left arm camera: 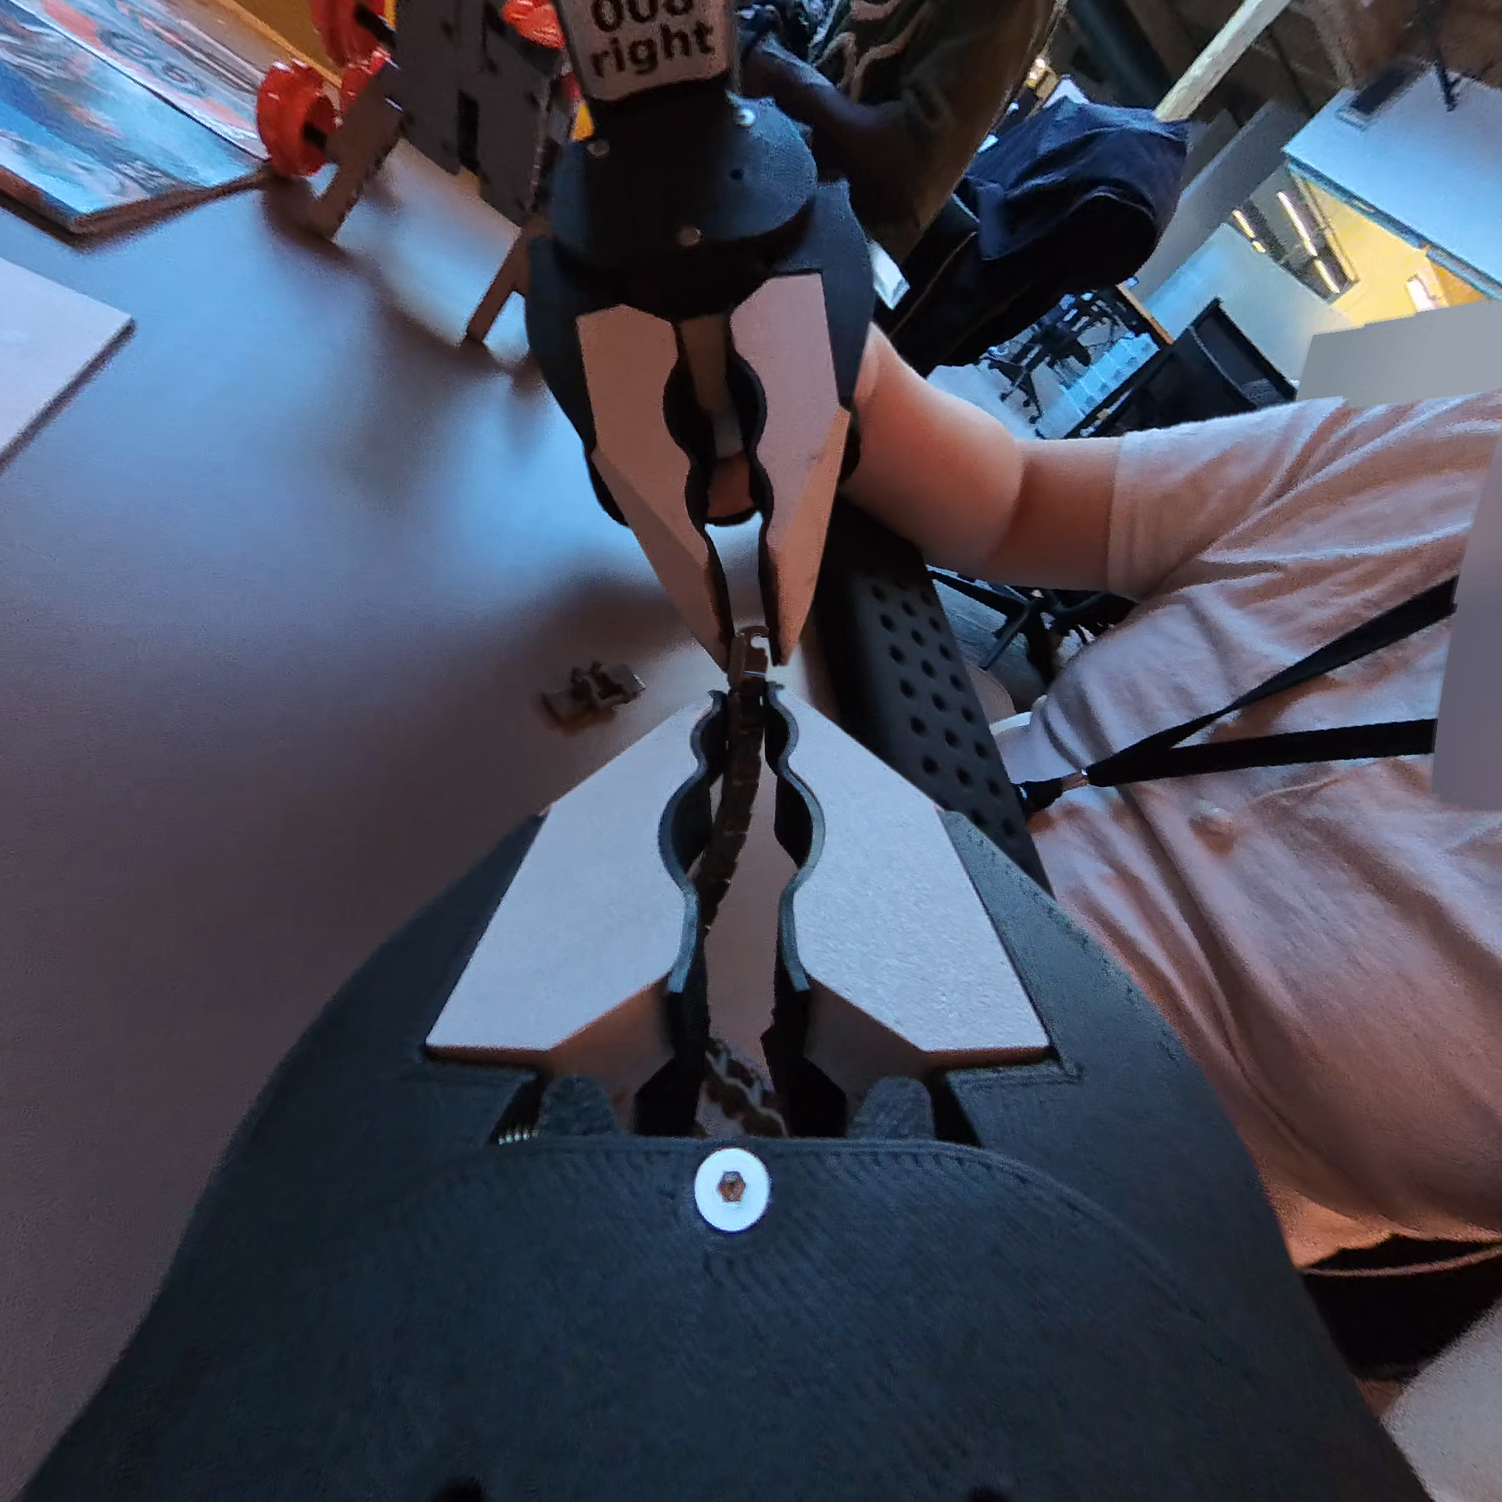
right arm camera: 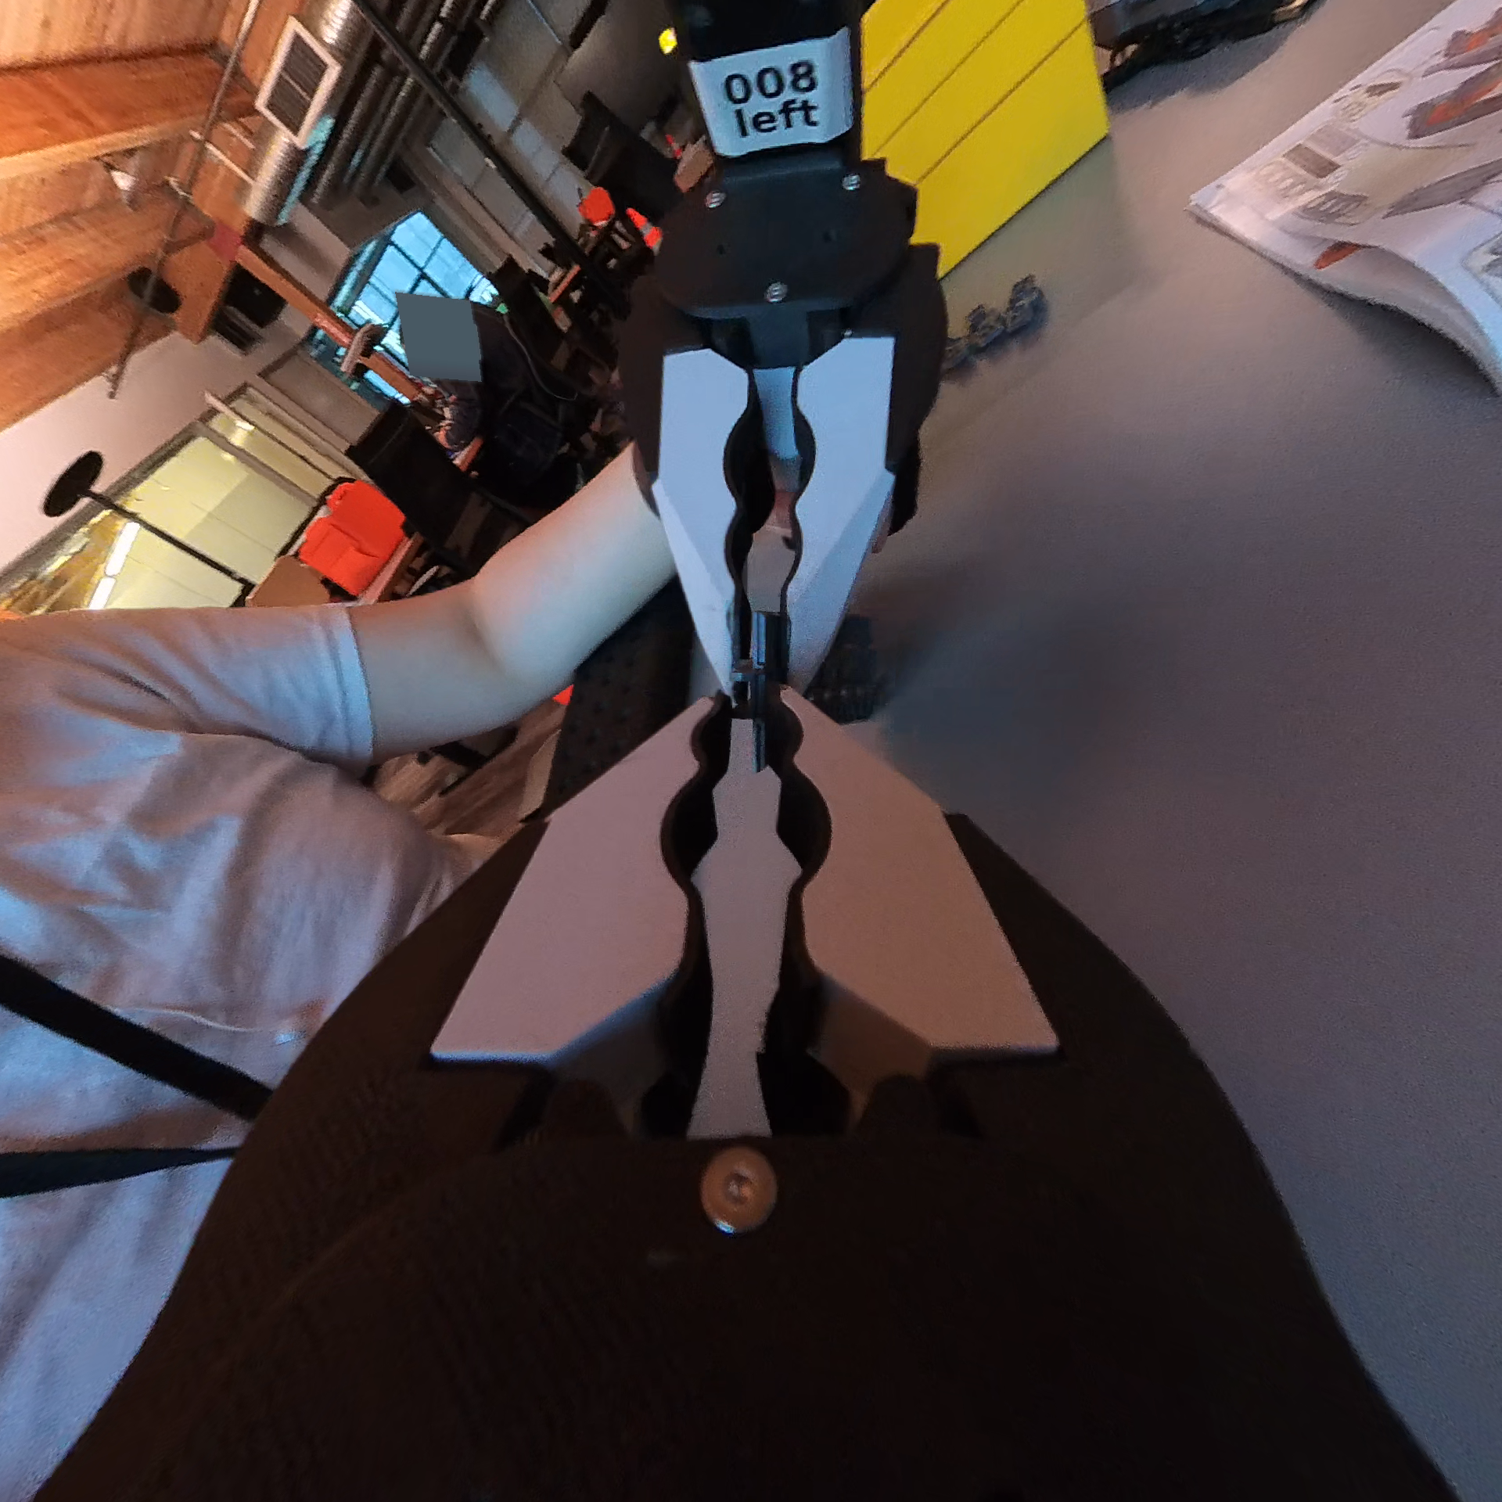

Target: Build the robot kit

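We've got the two grippers nose to nose above the table [left arm camera: 244,569]. Our left gripper [left arm camera: 741,701] is pinched down on a dark chain of small linked pieces [left arm camera: 735,796], which runs lengthwise between its fingers, back toward the camera and forward out past the tips. Its far end sits in the tips of our right gripper [left arm camera: 752,650], also clamped tight, so the chain's long axis lies straight along the line from one gripper to the other. From the right wrist view, the right gripper [right arm camera: 752,711] nips a short dark link [right arm camera: 760,715] standing on end, with the left gripper [right arm camera: 756,679] closed on the same piece from the other side.

The table is smooth grey. A small loose dark piece [left arm camera: 593,689] lies just beside the tips; farther off, a black model with red wheels [left arm camera: 390,97], an open booklet [right arm camera: 1382,171] and a yellow box [right arm camera: 975,122]. Behind is an open workshop room with windows and desks.
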